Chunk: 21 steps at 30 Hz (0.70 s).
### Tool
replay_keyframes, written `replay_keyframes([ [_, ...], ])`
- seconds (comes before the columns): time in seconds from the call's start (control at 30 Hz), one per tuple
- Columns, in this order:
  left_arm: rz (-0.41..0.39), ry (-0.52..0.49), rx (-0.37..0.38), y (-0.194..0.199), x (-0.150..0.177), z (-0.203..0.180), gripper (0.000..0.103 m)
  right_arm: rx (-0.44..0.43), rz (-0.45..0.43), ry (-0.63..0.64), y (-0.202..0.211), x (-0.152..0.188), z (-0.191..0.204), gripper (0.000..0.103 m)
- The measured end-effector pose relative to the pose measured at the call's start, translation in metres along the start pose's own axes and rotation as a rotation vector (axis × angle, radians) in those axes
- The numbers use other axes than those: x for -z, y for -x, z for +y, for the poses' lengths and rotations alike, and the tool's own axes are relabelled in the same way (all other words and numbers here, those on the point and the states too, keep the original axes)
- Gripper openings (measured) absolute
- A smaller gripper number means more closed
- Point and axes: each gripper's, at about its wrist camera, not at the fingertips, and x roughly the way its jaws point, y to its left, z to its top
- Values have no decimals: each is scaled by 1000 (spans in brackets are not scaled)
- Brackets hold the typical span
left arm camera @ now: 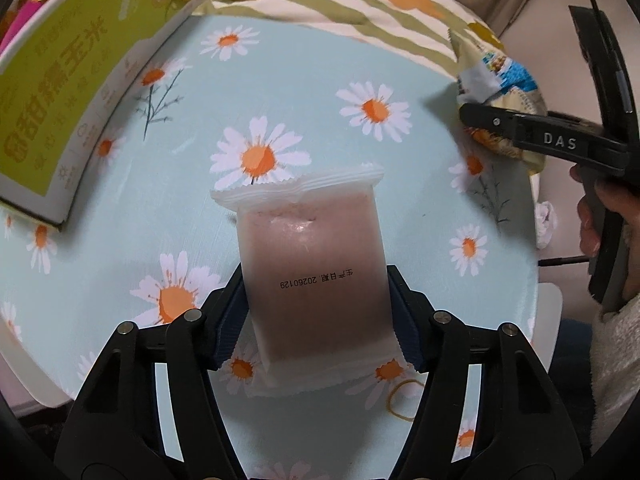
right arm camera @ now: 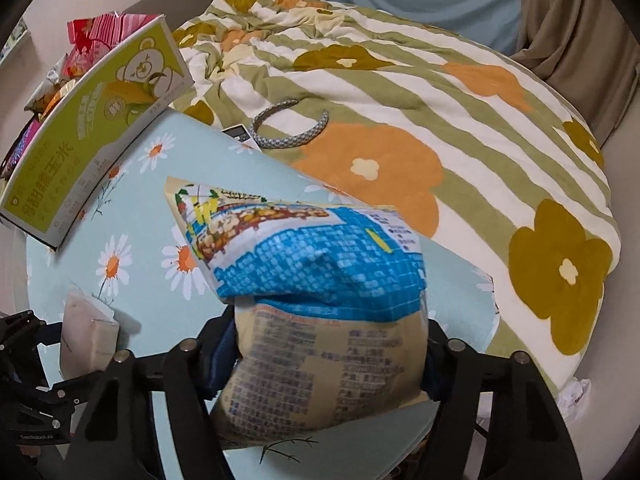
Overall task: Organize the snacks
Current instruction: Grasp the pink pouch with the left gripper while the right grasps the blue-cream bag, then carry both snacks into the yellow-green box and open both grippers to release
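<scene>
Item 1: your left gripper [left arm camera: 318, 300] is clamped on a translucent white packet of pinkish-brown cake [left arm camera: 312, 268], a printed date line across its face. The blue ribbed pads press both long sides; the crimped top edge points away from you, above the daisy-print tabletop [left arm camera: 120, 280].

Item 2: your right gripper [right arm camera: 330, 354] is clamped on a puffy snack bag [right arm camera: 320, 288], blue and cream with fine print. Its pads pinch the lower half, and the bag's pointed top corner leans toward the upper left. In the left wrist view the same bag [left arm camera: 504, 92] sits at the table's right edge, with a black finger marked "DAS" across it.

Item 3: a green and white corn-snack box [right arm camera: 92, 152] with a bear drawing stands tilted at the table's far left corner. Red and pink packets [right arm camera: 100, 32] are piled behind it.

Item 4: a yellow rubber band [left arm camera: 404, 398] lies on the tabletop just beside your left gripper's right finger.

Item 5: a striped flower-print blanket [right arm camera: 440, 120] lies beyond the table, with a braided grey headband [right arm camera: 288, 132] on it near the table's far edge.

Item 6: your hand [left arm camera: 600, 224] in a fuzzy white sleeve holds the right gripper's handle.
</scene>
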Motion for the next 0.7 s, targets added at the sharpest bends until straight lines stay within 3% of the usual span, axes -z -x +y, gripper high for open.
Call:
replay_keyframes([
  [0.33, -103, -33, 60, 47, -36, 5, 63, -75, -62, -126, 40, -10, 4, 61],
  [0.7, -265, -95, 97, 141, -95, 67, 63, -112, -192, -162, 101, -48, 80, 61],
])
